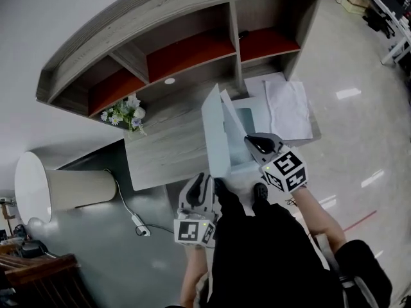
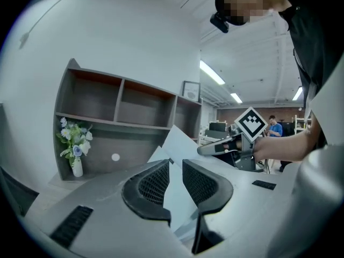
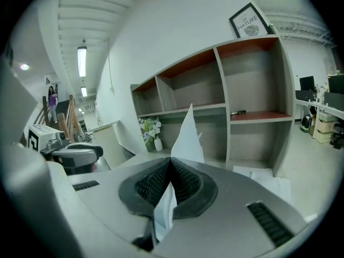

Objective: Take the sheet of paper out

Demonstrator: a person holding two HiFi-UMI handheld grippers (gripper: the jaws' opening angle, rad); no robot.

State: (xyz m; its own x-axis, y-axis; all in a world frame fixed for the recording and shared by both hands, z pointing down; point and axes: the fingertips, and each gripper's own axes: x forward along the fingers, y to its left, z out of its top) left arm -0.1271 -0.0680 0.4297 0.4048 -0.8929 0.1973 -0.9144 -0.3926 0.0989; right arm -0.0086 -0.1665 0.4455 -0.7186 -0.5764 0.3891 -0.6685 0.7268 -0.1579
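Note:
A pale blue clear folder (image 1: pixel 215 140) stands on edge above the desk's front edge (image 1: pixel 160 172). A white sheet of paper (image 1: pixel 230 110) pokes up beside it. My right gripper (image 1: pixel 248 139) is shut on that sheet, which rises as a point from its jaws (image 3: pixel 188 136) in the right gripper view. My left gripper (image 1: pixel 205 180) is at the folder's lower edge. A gap shows between its pads (image 2: pixel 153 183), and the folder (image 2: pixel 174 198) passes through without being visibly pinched. The right gripper (image 2: pixel 215 147) also shows beyond it.
A grey hutch (image 1: pixel 186 50) with red-backed shelves stands at the desk's rear. A small vase of flowers (image 1: pixel 125 114) sits at the back left. Loose white papers (image 1: pixel 286 108) lie on the right. A white cylinder (image 1: pixel 70 188) and a cable plug (image 1: pixel 141 226) are on the floor at left.

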